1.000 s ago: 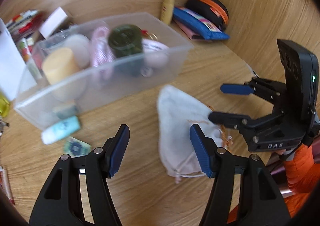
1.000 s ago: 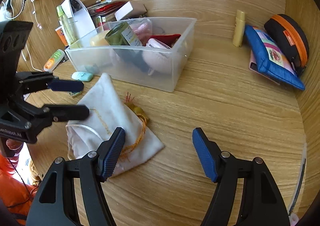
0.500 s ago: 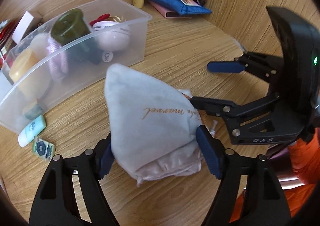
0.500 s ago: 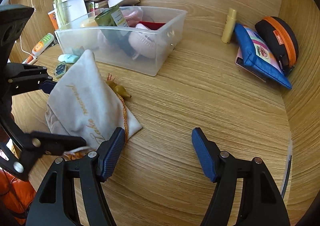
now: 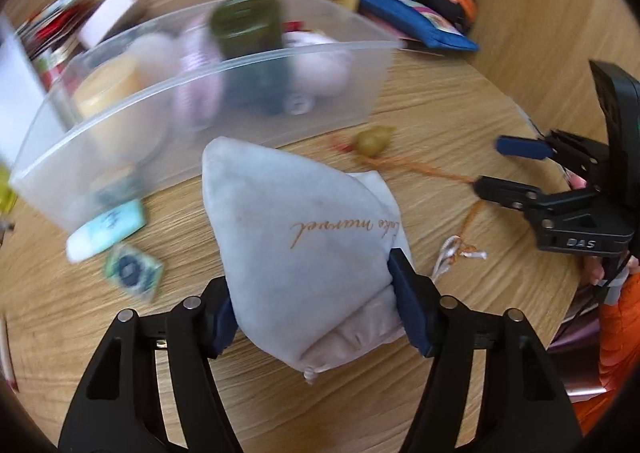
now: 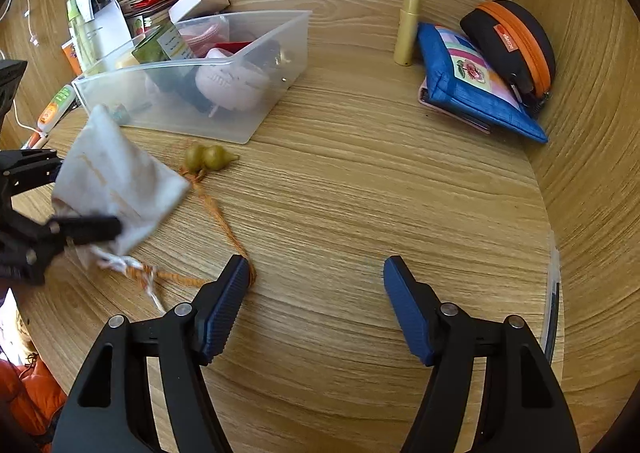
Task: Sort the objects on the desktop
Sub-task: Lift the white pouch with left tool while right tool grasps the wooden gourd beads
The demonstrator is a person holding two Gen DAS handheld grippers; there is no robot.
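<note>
Pouch [image 5: 304,237], white cloth with gold script, sits pinched between closing left gripper [image 5: 320,301] pads just above wooden desk [image 6: 360,193], gourd charm [image 6: 210,157] on orange cord [image 6: 224,225] lying beside it before clear bin [image 6: 256,117], right gripper [image 6: 316,301] spread, empty.

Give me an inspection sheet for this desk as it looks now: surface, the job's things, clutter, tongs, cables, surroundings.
Surface: light wooden desk, no spills seen.
Job's things: white cloth drawstring pouch; small green gourd charm on an orange cord, lying on the desk; clear plastic bin, partly filled.
Clutter: blue zip pouch, black case with orange zip, yellow tube, boxes behind the bin.
Tongs: left tongs closing on the pouch, pads against it; right tongs open, nothing between them.
Cables: white cable at the left edge.
Surroundings: wooden walls, orange sleeve.
</note>
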